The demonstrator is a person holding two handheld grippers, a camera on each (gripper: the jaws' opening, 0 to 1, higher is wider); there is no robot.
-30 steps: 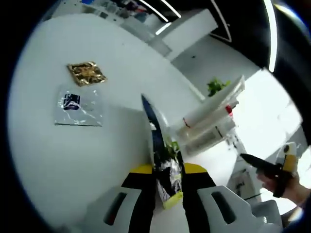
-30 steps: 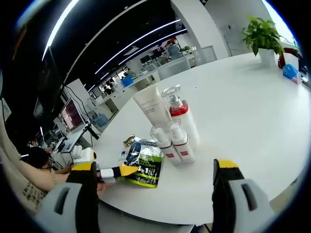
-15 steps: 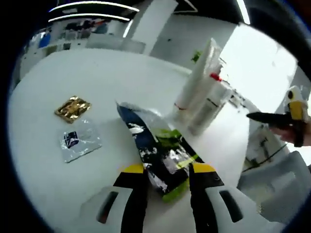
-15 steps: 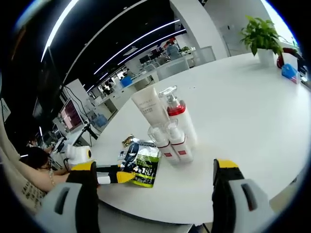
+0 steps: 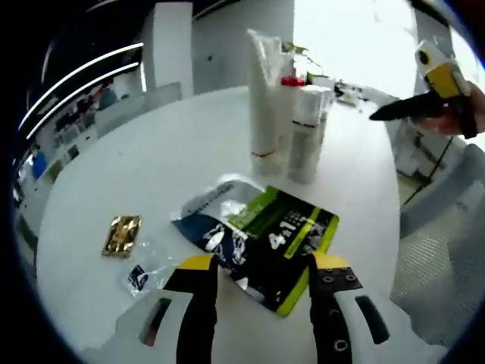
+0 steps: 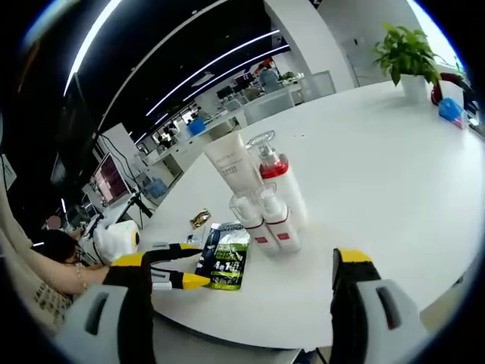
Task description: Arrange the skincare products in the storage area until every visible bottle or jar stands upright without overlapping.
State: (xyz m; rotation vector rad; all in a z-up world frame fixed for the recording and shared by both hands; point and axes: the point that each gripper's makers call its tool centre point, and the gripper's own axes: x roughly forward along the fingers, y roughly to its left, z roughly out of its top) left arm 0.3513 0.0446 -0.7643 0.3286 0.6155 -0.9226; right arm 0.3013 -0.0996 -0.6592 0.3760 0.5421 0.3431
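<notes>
The room is a large open office with a dark ceiling crossed by bright strip lights, rows of desks and monitors far back at the upper left of the right gripper view, and a white column rising at the top centre. A wide, round white tabletop spreads across the middle of both views, glossy and mostly bare. A potted green plant stands on it at the upper right of the right gripper view, with a small blue object near it at the right edge.

The skincare products stand upright in a tight cluster at the centre of the right gripper view: a tall white tube, a pump bottle with a red collar just beside it, and two small clear-capped bottles in front with red bands. In the left gripper view the same cluster stands at the upper centre.

A dark sachet with a green panel lies flat on the tabletop at the lower centre of the left gripper view. A gold foil packet and a small clear packet lie at the lower left.

The left hand-held gripper has its jaws spread wide on either side of the sachet's near edge, holding nothing. The right hand-held gripper is also wide open and empty, well short of the bottles.
</notes>
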